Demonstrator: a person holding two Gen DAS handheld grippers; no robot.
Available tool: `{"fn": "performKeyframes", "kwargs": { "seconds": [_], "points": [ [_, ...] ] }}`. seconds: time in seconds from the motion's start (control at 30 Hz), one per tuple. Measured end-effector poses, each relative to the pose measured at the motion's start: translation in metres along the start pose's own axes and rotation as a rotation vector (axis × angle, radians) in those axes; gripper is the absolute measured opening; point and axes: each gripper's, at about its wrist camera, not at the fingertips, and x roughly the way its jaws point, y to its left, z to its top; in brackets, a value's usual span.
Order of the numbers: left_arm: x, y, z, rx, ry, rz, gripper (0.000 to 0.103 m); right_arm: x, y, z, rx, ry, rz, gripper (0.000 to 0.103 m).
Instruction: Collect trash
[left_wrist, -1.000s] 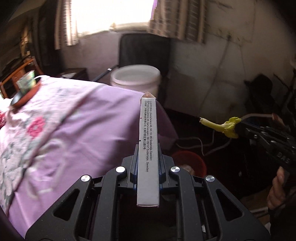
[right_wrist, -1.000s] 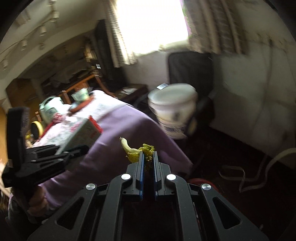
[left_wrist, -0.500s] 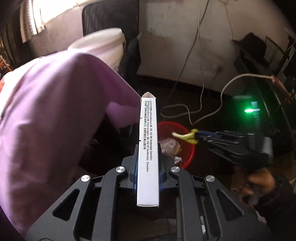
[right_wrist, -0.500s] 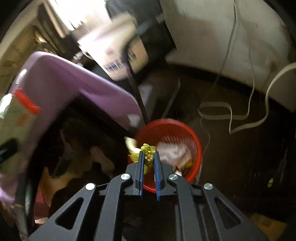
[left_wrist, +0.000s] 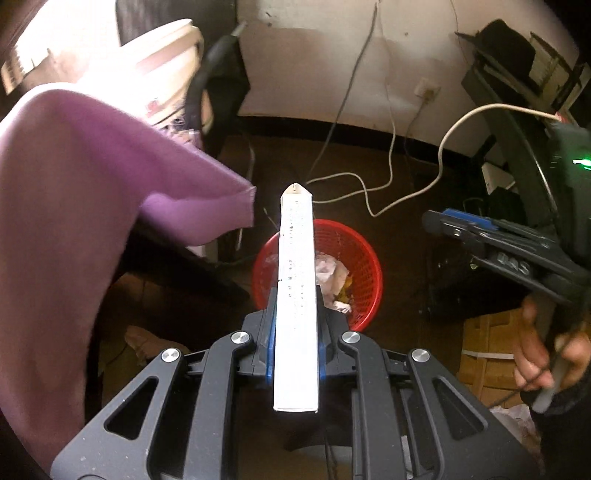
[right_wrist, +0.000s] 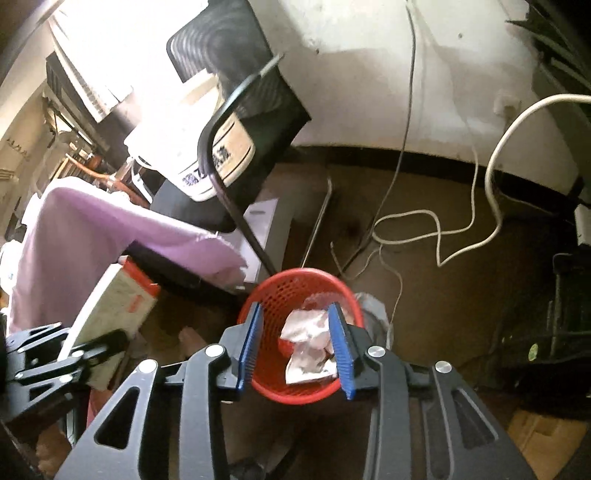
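Observation:
A red mesh waste basket (left_wrist: 364, 254) stands on the dark floor and holds crumpled paper and scraps; it also shows in the right wrist view (right_wrist: 273, 288). My left gripper (left_wrist: 295, 314) is shut on a white carton (left_wrist: 297, 295), held edge-on above the basket. The carton also shows at the left of the right wrist view (right_wrist: 110, 306). My right gripper (right_wrist: 295, 343) is open and empty, right above the basket. It shows side-on in the left wrist view (left_wrist: 443, 221).
A table with a purple cloth (left_wrist: 74, 206) overhangs the left side. A white bucket (right_wrist: 210, 147) sits on a black chair (right_wrist: 236, 74) behind. White cables (right_wrist: 443, 229) lie on the floor. Cardboard (left_wrist: 484, 339) lies at the right.
Both grippers swung down from the table to over the red basket. My right gripper opened and the yellow peel it held is gone from its fingers. The left still holds the carton.

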Motion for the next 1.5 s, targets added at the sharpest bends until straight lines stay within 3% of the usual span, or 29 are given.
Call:
{"fn": "performKeyframes", "kwargs": {
  "seconds": [0.03, 0.1, 0.17, 0.27, 0.43, 0.53, 0.7, 0.83, 0.97, 1.13, 1.23, 1.4, 1.5],
  "points": [
    [0.005, -0.004, 0.007, 0.006, 0.005, -0.001, 0.018, -0.002, -0.001, 0.000, -0.001, -0.004, -0.002, 0.037],
    [0.015, -0.010, 0.014, 0.010, 0.017, 0.006, 0.029, -0.002, -0.003, 0.000, 0.003, -0.002, -0.006, 0.037],
    [0.021, -0.012, 0.015, 0.000, 0.017, 0.022, 0.051, 0.000, -0.004, -0.002, 0.005, 0.005, -0.007, 0.037],
    [0.026, -0.012, 0.003, -0.017, 0.028, 0.036, 0.073, 0.005, -0.004, -0.005, 0.004, 0.026, -0.006, 0.037],
    [0.039, 0.007, -0.031, -0.105, 0.102, 0.054, 0.077, 0.015, 0.004, -0.019, -0.001, 0.079, 0.003, 0.038],
    [0.038, 0.014, -0.052, -0.122, 0.115, 0.137, 0.077, 0.017, 0.013, -0.029, -0.021, 0.108, -0.014, 0.040],
    [0.018, 0.025, -0.069, -0.181, 0.083, 0.216, 0.080, 0.003, 0.033, -0.039, -0.081, 0.118, -0.074, 0.047],
    [-0.019, 0.027, -0.068, -0.209, -0.003, 0.277, 0.083, -0.036, 0.051, -0.035, -0.134, 0.053, -0.108, 0.055],
    [-0.056, 0.021, -0.067, -0.215, -0.081, 0.280, 0.092, -0.083, 0.072, -0.028, -0.190, -0.041, -0.152, 0.068],
    [-0.074, 0.007, -0.075, -0.191, -0.105, 0.241, 0.095, -0.112, 0.087, -0.045, -0.242, -0.081, -0.206, 0.083],
    [-0.067, 0.003, -0.084, -0.186, -0.088, 0.255, 0.095, -0.101, 0.079, -0.061, -0.227, -0.043, -0.260, 0.083],
    [-0.054, 0.004, -0.102, -0.191, -0.064, 0.284, 0.095, -0.079, 0.058, -0.082, -0.141, 0.039, -0.267, 0.083],
    [-0.049, 0.009, -0.107, -0.204, -0.052, 0.263, 0.095, -0.072, 0.062, -0.089, -0.148, 0.062, -0.268, 0.083]
  ]
}}
